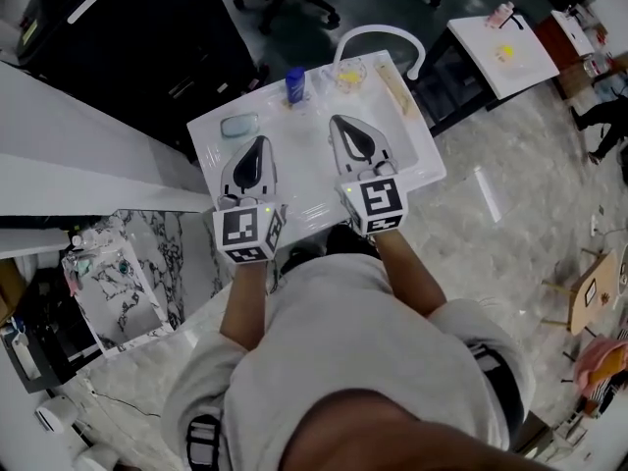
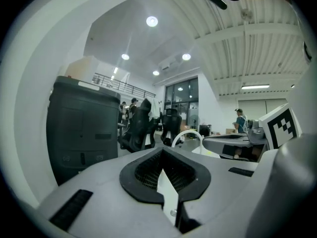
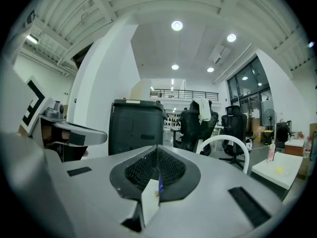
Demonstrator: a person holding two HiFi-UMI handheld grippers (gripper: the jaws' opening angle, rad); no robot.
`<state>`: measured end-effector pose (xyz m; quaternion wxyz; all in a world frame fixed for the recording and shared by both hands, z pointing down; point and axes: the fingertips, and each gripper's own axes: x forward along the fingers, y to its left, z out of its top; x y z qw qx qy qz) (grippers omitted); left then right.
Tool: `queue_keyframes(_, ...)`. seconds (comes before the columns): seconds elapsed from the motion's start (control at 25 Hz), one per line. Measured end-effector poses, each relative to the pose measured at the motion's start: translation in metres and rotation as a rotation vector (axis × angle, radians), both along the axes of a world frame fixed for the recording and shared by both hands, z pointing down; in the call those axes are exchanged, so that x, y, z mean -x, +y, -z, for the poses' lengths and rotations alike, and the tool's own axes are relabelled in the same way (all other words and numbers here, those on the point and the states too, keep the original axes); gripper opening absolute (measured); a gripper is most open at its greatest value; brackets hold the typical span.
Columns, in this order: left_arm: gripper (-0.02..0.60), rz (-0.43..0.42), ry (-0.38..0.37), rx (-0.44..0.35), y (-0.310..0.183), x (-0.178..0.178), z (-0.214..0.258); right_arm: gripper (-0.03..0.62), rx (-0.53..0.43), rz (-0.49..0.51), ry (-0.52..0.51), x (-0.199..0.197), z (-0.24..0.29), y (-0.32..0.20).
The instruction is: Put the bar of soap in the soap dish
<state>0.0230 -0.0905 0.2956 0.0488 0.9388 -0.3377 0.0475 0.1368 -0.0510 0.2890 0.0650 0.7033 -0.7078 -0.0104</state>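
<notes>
Left claw (image 1: 259,141) (image 2: 161,149): jaws together at the tips, nothing between them. Right claw (image 1: 337,120) (image 3: 157,147): jaws together, nothing between them. Both are held side by side but apart, over the near half of the white surface (image 1: 412,170). Both point away from the person. The gripper views look out level across the room, so neither claw is on the surface or touching any item.

Items on the surface, all beyond the claw tips:
- Green oblong (image 1: 238,125), far left, just ahead of the left claw. Rounded corners, lying flat and alone.
- Blue bottle (image 1: 294,84), upright, far edge, between the two claw lines.
- Yellow lump (image 1: 347,71) inside a clear-rimmed holder (image 1: 359,82), far edge, ahead of the right claw.
- Pale stick (image 1: 397,88), lying flat towards the far right corner.

Note: at this size I cannot tell whether the yellow lump or the green oblong is the soap. The two are well apart.

Surroundings: white hoop (image 1: 378,35) (image 2: 188,135) (image 3: 223,144) just behind the surface. Black cabinet (image 1: 128,37) (image 2: 81,128) (image 3: 136,125) to the far left. Office chairs (image 3: 198,123) farther back.
</notes>
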Motion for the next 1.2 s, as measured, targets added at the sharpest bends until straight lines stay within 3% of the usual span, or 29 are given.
queue_keyframes(0.24,0.018,0.056,0.056,-0.060,-0.009,-0.002,0.035,0.000,-0.064,0.050,0.016,-0.004,0.031,-0.015)
queue_keyframes(0.56,0.018,0.117,0.077,-0.102,-0.024,0.002,0.052,0.000,-0.099,0.078,0.032,-0.011,0.047,-0.027)
queue_keyframes(1.2,0.018,0.111,0.076,-0.097,-0.019,-0.008,0.049,0.000,-0.089,0.067,0.047,-0.023,0.045,-0.022)
